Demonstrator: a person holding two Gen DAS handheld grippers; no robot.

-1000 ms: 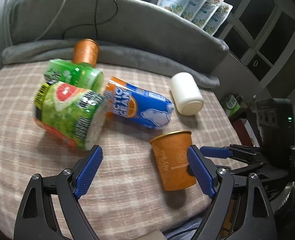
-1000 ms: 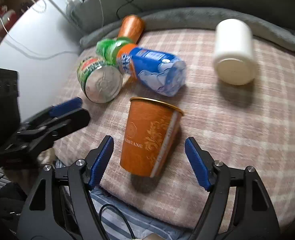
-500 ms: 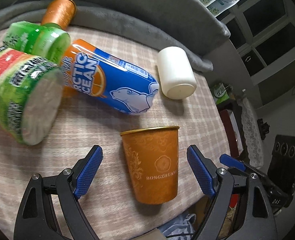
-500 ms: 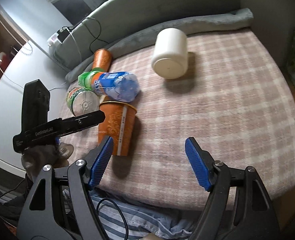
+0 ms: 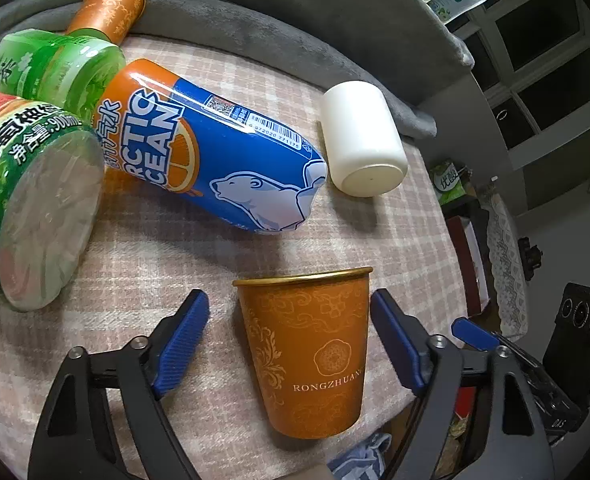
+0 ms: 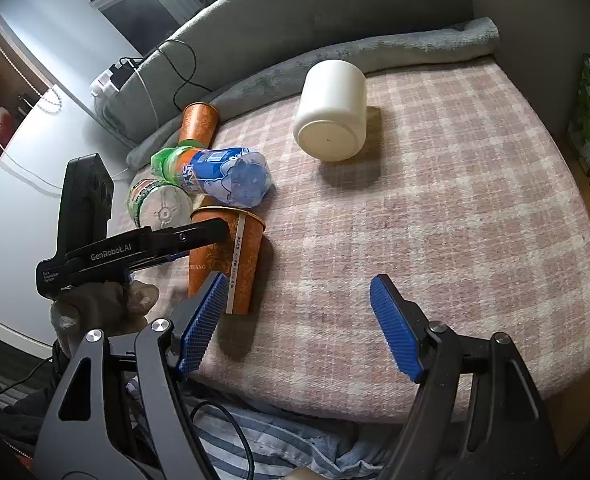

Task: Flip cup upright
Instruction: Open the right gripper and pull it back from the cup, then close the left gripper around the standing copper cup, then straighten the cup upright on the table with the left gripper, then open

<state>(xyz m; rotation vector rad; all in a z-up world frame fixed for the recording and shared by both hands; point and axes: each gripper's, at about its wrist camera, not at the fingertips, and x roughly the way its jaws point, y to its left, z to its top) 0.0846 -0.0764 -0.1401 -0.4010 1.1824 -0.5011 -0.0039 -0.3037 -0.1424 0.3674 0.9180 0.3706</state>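
Note:
An orange paper cup (image 5: 309, 350) with a gold rim stands upright, mouth up, near the front edge of the checked cloth. It also shows in the right wrist view (image 6: 231, 256). My left gripper (image 5: 291, 338) is open with its blue pads either side of the cup, and a gap shows on both sides. In the right wrist view the left gripper (image 6: 143, 246) reaches to the cup's rim. My right gripper (image 6: 295, 326) is open and empty, pulled back to the cup's right over bare cloth.
A blue and orange bottle (image 5: 215, 152), a green bottle (image 5: 59, 68), a green jar (image 5: 31, 208) and a second orange cup (image 5: 111, 8) lie behind the cup. A white cup (image 5: 361, 138) lies on its side farther right. The cloth's front edge (image 6: 375, 404) drops off.
My right gripper has drawn back and away from the orange cup. My left gripper has moved in so that its pads flank the cup. The cup has stayed upright.

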